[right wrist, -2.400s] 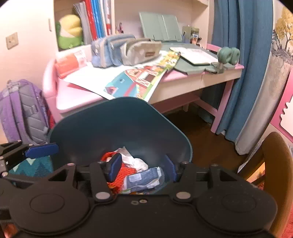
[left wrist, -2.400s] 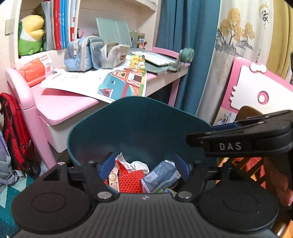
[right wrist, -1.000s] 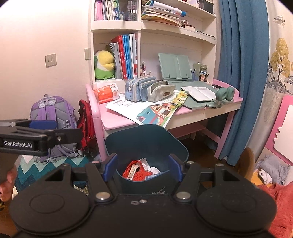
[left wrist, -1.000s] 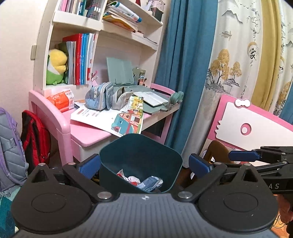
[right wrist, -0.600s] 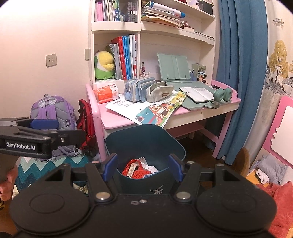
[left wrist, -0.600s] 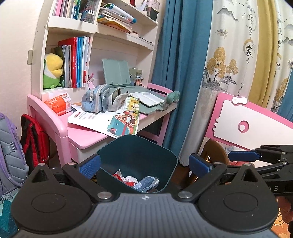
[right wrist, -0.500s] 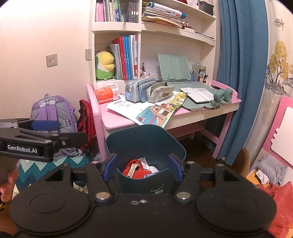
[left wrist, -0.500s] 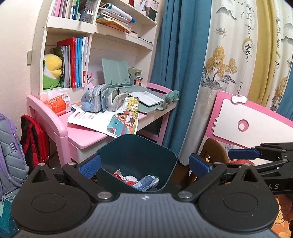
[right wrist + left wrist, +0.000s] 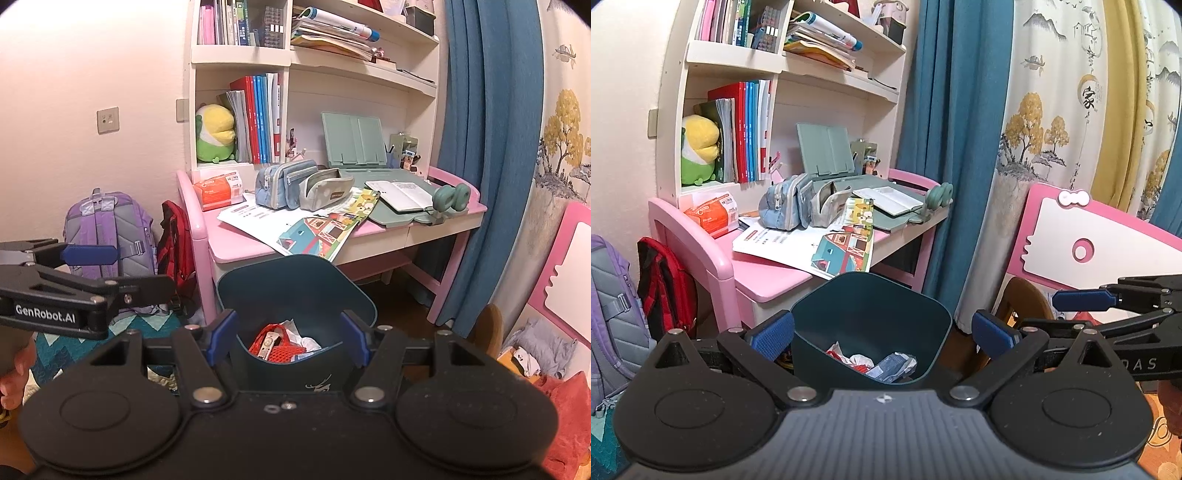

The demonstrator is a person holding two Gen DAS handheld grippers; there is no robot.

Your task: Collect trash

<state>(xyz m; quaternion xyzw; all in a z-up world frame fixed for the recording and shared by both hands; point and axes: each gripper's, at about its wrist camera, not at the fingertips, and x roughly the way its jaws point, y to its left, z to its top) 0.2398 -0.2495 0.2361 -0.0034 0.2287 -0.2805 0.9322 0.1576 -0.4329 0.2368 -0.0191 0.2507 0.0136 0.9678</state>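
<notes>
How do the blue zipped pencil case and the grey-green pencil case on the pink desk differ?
The blue zipped pencil case is zipped shut; the grey-green pencil case gapes open at the top. The blue one is bulkier, with a front pocket; the grey-green one is slimmer and lower. Both are soft fabric pouches standing side by side on the pink desk, in front of the shelves.

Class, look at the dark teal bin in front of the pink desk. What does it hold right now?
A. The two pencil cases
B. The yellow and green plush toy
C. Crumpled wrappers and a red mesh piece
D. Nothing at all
C: the right wrist view shows a red mesh piece and crumpled wrappers lying inside the bin, with neither tool holding anything.
</notes>
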